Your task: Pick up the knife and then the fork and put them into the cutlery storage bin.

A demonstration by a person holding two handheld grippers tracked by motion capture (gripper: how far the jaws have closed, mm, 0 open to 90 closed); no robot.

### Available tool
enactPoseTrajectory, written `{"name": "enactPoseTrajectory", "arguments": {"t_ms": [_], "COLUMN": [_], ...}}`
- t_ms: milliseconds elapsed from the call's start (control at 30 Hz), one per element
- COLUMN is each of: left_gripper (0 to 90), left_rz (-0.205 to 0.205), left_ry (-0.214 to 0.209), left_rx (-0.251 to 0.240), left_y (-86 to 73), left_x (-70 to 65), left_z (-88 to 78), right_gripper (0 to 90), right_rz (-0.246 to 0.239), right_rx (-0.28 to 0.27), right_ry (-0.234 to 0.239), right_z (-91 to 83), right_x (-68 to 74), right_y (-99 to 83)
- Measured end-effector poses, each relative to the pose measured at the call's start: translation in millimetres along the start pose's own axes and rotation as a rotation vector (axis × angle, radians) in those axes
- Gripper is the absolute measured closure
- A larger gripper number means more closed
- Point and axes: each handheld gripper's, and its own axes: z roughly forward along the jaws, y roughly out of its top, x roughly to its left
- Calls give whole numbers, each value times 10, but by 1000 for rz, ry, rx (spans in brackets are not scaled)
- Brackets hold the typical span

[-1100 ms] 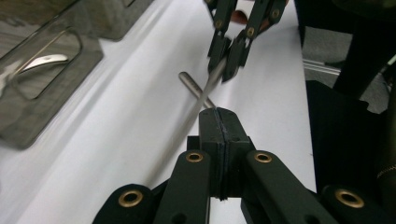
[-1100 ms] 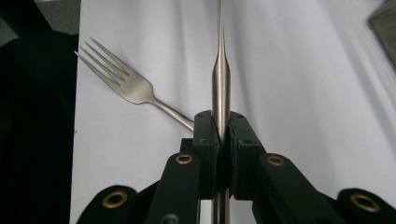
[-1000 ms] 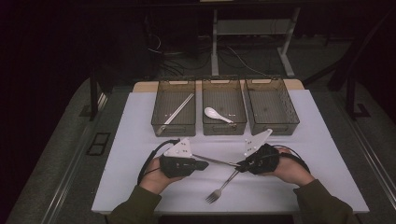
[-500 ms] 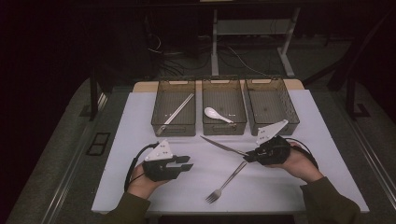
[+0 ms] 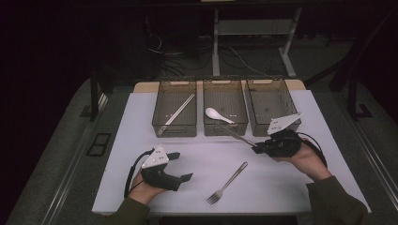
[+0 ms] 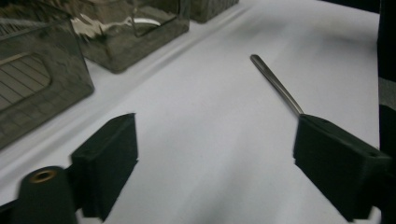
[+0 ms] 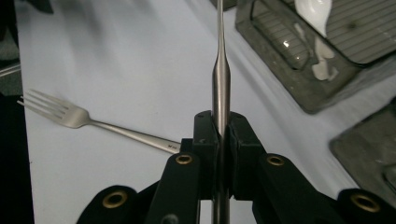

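With chopsticks and spoon binned, my right gripper clamps a knife; left gripper gapes empty, fork remains.

A white-topped desk stands in a dark room, cables strewn on grey floor behind.

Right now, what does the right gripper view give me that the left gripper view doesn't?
Right gripper view: the right gripper, fingers shut on a slim metal utensil; the fork with its tines; a white spoon in a smoked bin.

Left gripper view: the left gripper, fingers wide open with nothing between them, and the fork's handle end running behind one finger.

Both: the fork lying on the white table, with smoked bins along its edge.
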Motion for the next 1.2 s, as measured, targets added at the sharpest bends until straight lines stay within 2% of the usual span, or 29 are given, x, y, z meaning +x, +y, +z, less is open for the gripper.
{"name": "enactPoseTrajectory", "arguments": {"t_ms": [67, 133, 300, 500, 700, 800, 967, 1200], "left_gripper": [36, 2, 0, 0, 0, 0, 0, 0], "left_rz": [-3, -13, -22, -6, -2, 1, -2, 5], "left_ry": [17, 27, 40, 35, 37, 36, 35, 35], "left_rx": [11, 16, 31, 62, 67, 68, 69, 72], "left_y": [-4, -7, 9, -1, -6, -6, -6, -2], "left_x": [1, 10, 13, -21, -23, -27, -31, -36], "left_z": [20, 20, 27, 65, 79, 81, 80, 84], "right_gripper": [835, 835, 835, 835, 835, 835, 835, 835], "right_rz": [10, 22, 36, 59, 84, 111, 140, 207], "right_rx": [-7, -16, -50, -85, -105, -129, -127, -129], "right_ry": [-16, -29, -59, -105, -155, -170, -212, -274], "right_z": [-39, -84, -194, -300, -383, -414, -430, -412], "right_x": [-31, -60, -128, -224, -341, -422, -574, -866], "right_y": [8, 16, 40, 85, 129, 142, 179, 204]}}
